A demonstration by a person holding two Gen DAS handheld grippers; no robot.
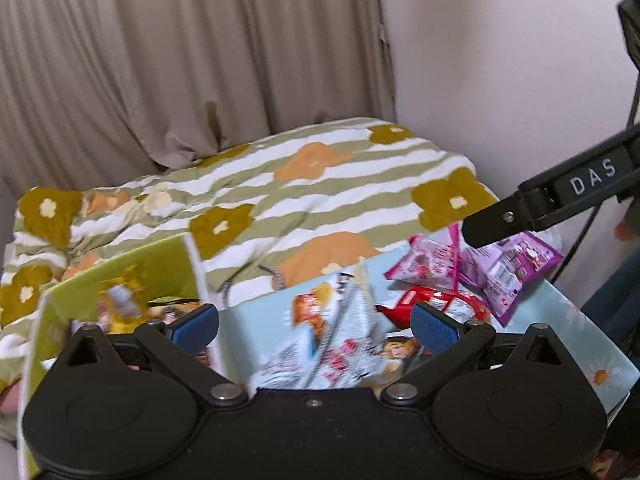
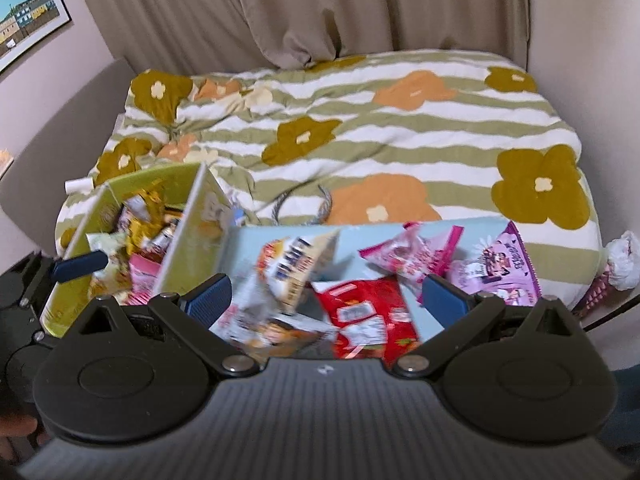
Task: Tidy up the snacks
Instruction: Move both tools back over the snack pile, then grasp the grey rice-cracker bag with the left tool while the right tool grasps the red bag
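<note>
A green box (image 2: 188, 248) with several snack packs inside stands at the left; it also shows in the left wrist view (image 1: 116, 276). Loose snacks lie on a light blue surface (image 2: 484, 228): a white pack (image 2: 296, 264), a red pack (image 2: 364, 316), a pink pack (image 2: 416, 260) and a purple pack (image 2: 504, 268). My left gripper (image 1: 314, 326) is open and empty, above the white pack (image 1: 332, 336) beside the box. My right gripper (image 2: 326, 300) is open and empty above the red pack.
A striped flower quilt (image 2: 360, 128) covers the bed behind. Beige curtains (image 2: 280, 4) hang at the back. A picture (image 2: 28, 12) hangs on the left wall. My right gripper's arm (image 1: 560, 200) reaches in at the right of the left wrist view.
</note>
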